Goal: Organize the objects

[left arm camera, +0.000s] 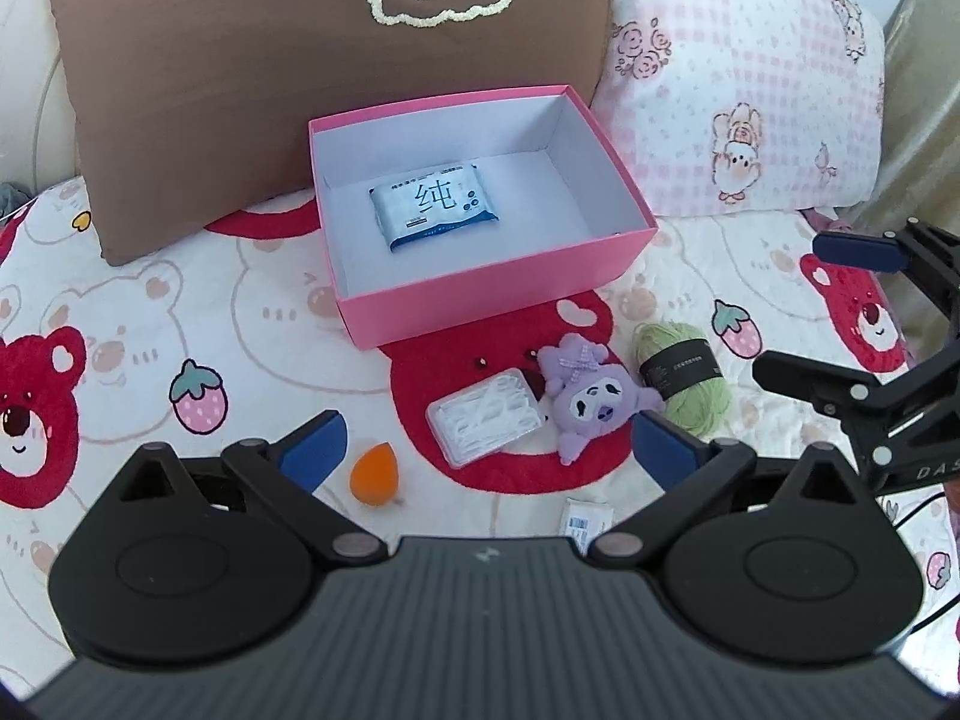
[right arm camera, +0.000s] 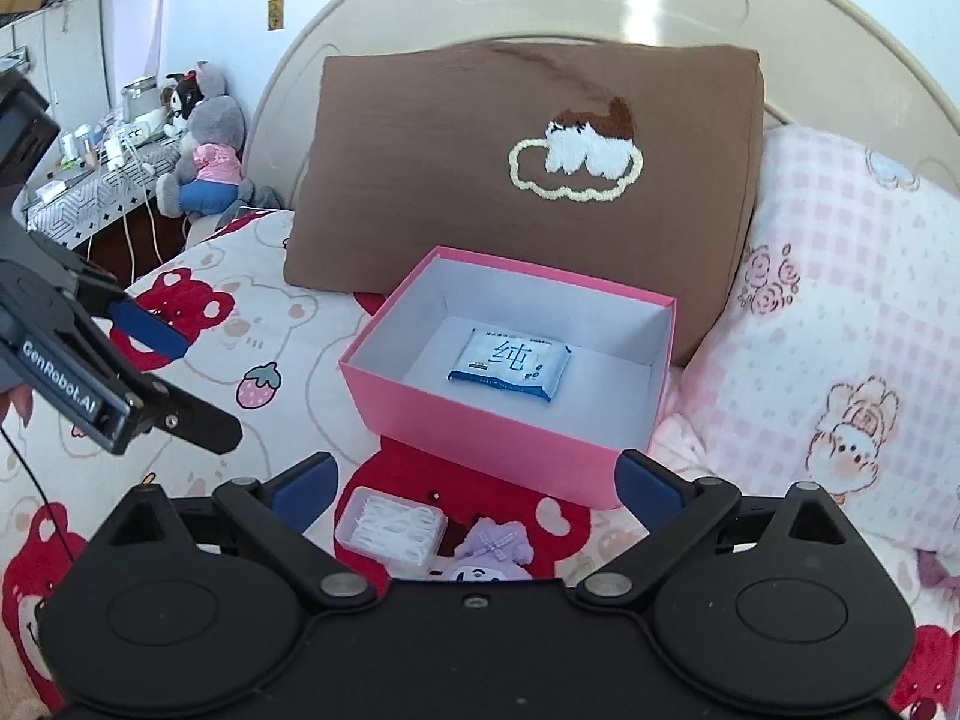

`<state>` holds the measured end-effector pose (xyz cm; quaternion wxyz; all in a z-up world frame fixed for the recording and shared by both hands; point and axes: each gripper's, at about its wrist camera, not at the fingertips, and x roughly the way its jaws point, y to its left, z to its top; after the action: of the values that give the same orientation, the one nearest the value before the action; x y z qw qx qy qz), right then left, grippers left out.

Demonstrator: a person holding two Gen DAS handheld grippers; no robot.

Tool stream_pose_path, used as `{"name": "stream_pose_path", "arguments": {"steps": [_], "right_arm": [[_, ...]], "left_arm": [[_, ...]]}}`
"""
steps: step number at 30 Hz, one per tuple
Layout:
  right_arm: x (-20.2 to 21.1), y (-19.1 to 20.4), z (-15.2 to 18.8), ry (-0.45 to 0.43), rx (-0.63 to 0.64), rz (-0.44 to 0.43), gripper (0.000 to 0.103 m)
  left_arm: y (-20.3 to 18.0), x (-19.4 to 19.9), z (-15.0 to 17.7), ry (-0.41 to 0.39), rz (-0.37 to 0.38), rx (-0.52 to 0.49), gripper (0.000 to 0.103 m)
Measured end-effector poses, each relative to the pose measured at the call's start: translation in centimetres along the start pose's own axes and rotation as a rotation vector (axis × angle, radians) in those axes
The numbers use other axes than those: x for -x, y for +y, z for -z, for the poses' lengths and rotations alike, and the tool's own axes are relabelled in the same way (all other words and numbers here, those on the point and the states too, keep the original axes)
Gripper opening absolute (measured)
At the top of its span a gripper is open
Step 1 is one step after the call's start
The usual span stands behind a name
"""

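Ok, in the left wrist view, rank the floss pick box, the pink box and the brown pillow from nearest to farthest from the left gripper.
1. Floss pick box: on the bedspread, just ahead of the open left gripper.
2. Pink box: farther back, centre, with a wipes pack inside.
3. Brown pillow: farthest, propped behind the pink box.

Wipes packet (left arm camera: 433, 206) in the pink box — "纯"; left gripper (right arm camera: 174, 384) body — "GenRobot.AI".

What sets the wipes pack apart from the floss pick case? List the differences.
The wipes pack lies inside the pink box; the floss pick case lies on the bedspread before it. The pack is soft, blue-and-white, printed; the case is clear, rigid, showing white picks. Both lie flat.
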<state>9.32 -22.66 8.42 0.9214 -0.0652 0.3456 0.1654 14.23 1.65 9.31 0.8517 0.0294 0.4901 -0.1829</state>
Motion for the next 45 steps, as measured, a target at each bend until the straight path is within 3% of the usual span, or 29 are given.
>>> {"name": "stream_pose_path", "arguments": {"steps": [4, 8, 22, 26, 40, 45], "right_arm": [[0.9, 0.3, 0.6, 0.025, 0.001, -0.029, 0.1], [1.0, 1.5, 1.8, 0.125, 0.081, -0.107, 0.1], [1.0, 2.9, 5.4, 0.152, 0.169, -0.201, 0.1], [0.1, 3.5, 6.2, 0.195, 0.208, -0.24, 0.1], [-1.4, 6.3, 9.3, 0.267, 0.356, -0.273, 0.1], [-2.2, 6.4, 11.1, 0.236, 0.284, -0.265, 0.1]], "left_arm": [[-0.6, 0.9, 0.8, 0.001, -0.005, -0.032, 0.103], [-1.0, 1.6, 1.9, 0.001, -0.016, -0.06, 0.103], [-1.1, 0.2, 5.8, 0.083, 0.032, -0.043, 0.103], [-1.7, -0.8, 6.7, 0.113, 0.037, -0.067, 0.103], [-2.6, -3.8, 9.8, 0.207, 0.09, -0.039, 0.103], [-3.0, -4.7, 11.4, 0.22, 0.1, -0.016, 0.103]]}}
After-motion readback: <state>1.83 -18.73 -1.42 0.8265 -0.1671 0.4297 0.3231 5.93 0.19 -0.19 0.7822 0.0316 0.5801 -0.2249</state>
